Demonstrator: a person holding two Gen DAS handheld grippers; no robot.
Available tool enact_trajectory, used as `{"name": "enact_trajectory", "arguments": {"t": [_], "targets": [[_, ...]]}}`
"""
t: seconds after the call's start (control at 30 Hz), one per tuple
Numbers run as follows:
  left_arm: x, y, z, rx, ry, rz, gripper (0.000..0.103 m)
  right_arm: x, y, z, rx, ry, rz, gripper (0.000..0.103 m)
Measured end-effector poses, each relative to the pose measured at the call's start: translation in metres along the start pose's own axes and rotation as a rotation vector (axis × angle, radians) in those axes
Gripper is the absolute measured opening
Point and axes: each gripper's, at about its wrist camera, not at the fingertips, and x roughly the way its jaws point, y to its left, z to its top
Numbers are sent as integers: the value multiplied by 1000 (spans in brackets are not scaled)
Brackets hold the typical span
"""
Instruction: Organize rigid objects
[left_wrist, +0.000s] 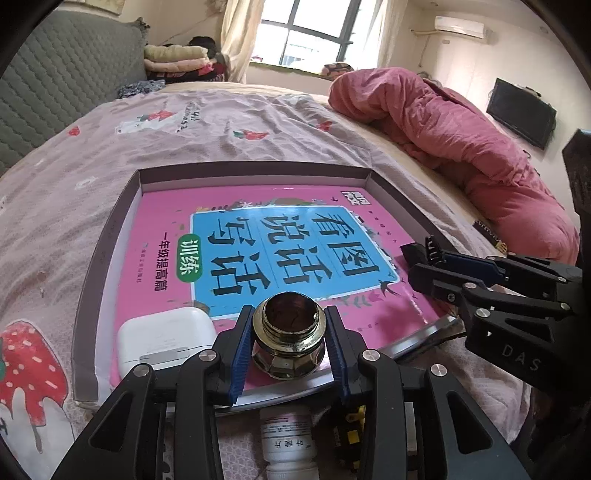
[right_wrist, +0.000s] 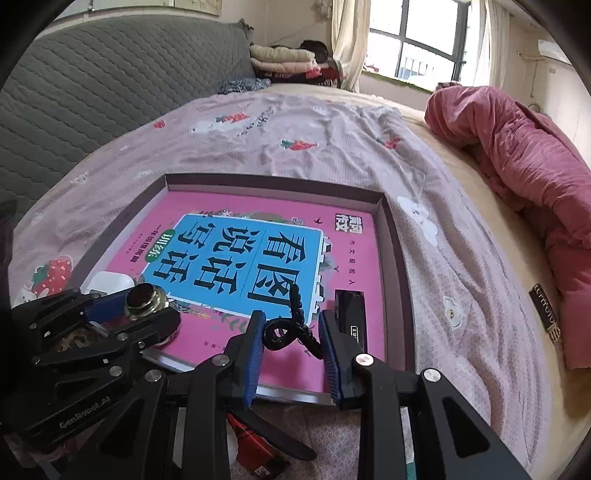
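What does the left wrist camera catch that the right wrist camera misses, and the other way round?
Only the left wrist view shows a white pill bottle lying below the tray, and a wall-mounted TV. Only the right wrist view shows a black beaded cord between the right tool fingers, and a red item beneath that tool. Both show the pink book in the shallow tray, the white earbud case, the small black box, and the brass fitting clamped in the left tool.

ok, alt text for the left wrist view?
Left gripper clamps a brass fitting over a pink book lying in a shallow box on a bed, a white earbud case beside it.
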Motion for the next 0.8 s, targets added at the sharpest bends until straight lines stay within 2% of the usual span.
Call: {"name": "enact_trajectory", "arguments": {"t": [0.47,0.8], "targets": [[-2,5,0,-5,9,-10,38,20,2,3,31,132,-10,30],[-2,5,0,-4,8,-9,38,26,2,1,42,176,-4,30]]}}
